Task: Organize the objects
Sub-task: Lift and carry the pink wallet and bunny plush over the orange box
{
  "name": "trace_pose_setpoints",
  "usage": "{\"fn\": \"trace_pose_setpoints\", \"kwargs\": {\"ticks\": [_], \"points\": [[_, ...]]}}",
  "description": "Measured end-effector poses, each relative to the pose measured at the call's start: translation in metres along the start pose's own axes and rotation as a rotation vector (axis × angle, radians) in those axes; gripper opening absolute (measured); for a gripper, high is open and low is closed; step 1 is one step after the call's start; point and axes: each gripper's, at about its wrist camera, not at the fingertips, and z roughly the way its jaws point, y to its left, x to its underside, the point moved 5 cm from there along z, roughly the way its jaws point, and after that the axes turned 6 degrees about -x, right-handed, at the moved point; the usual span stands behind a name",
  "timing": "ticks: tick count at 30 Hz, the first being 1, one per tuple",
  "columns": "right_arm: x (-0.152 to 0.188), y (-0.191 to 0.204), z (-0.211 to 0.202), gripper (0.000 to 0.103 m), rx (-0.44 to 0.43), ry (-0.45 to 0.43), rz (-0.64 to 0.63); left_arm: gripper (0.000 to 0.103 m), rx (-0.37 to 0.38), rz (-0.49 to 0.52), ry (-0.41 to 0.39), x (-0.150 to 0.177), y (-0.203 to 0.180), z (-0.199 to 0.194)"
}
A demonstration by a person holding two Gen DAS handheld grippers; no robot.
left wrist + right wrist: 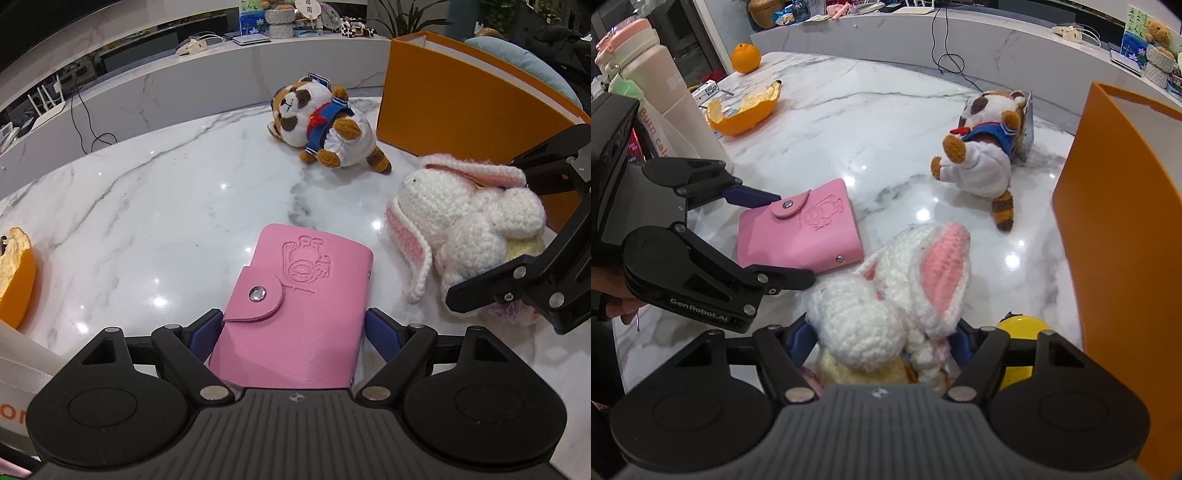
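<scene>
1. The left tongs (295,325) point down at a pink wallet (295,299) lying flat on the white marble table (147,206). Their blue fingers (207,332) stand spread on either side of the wallet's near end, close against its edges; whether the pads press on it cannot be told.
2. Seen from the right wrist, the left tongs (786,236) straddle the wallet (801,236) with one finger above it and one below, and a person's hand (617,299) holds the handle at the left edge.
3. The right tongs (882,339) sit around a white crocheted rabbit (886,302) with pink-lined ears, whose body fills the gap between the fingers; the fingers look close to its sides, but a firm pinch cannot be confirmed.
4. In the left wrist view the rabbit (469,229) lies just right of the wallet, with the right tongs (517,240) reaching over it from the right.
5. A raccoon plush (325,125) in a blue and white sailor outfit lies on its side farther back on the table, apart from both.
6. An orange box (461,110) stands at the table's right side, just behind the rabbit.
7. An orange peel (746,110) rests near the table's far left edge, a whole orange (746,57) sits at the far corner, and a pale bottle (676,96) stands at the left.
8. A yellow object (1023,328) shows beside the right tongs, mostly hidden.
</scene>
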Motion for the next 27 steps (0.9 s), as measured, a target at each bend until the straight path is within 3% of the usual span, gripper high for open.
{"fn": "trace_pose_setpoints", "kwargs": {"ticks": [10,21,27], "points": [[-0.01,0.001,-0.017,0.072,0.008,-0.05,-0.02,0.097,-0.03,-0.044,-0.05,-0.019,0.005,-0.018],[-0.028,-0.009,-0.048,0.072,0.044,-0.143,-0.023,0.097,-0.019,-0.048,-0.136,-0.052,-0.007,-0.035],[-0.031,-0.009,-0.065,0.072,0.05,-0.181,-0.034,0.097,-0.008,-0.073,-0.168,-0.054,-0.013,-0.05]]}}
